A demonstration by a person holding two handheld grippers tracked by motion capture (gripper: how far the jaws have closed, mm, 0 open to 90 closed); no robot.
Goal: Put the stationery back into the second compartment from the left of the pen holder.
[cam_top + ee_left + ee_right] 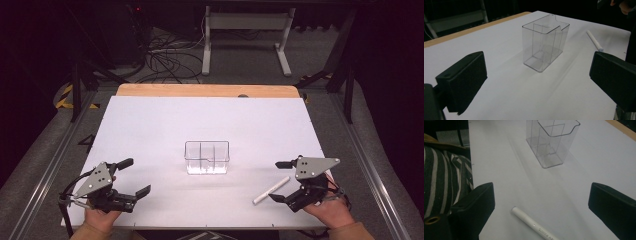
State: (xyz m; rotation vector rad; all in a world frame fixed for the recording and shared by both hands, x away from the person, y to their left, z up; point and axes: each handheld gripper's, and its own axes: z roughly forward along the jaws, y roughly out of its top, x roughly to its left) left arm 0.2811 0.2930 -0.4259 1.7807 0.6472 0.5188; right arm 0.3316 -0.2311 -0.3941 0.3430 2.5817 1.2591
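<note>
Centrally, empty clear divided holder [207, 157]

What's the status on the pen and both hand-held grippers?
Left hand-held gripper open, empty, facing clear container. Right hand-held gripper open, jaws either side of white pen, not gripping. Pen lies flat on table. Nothing in the way.
</note>
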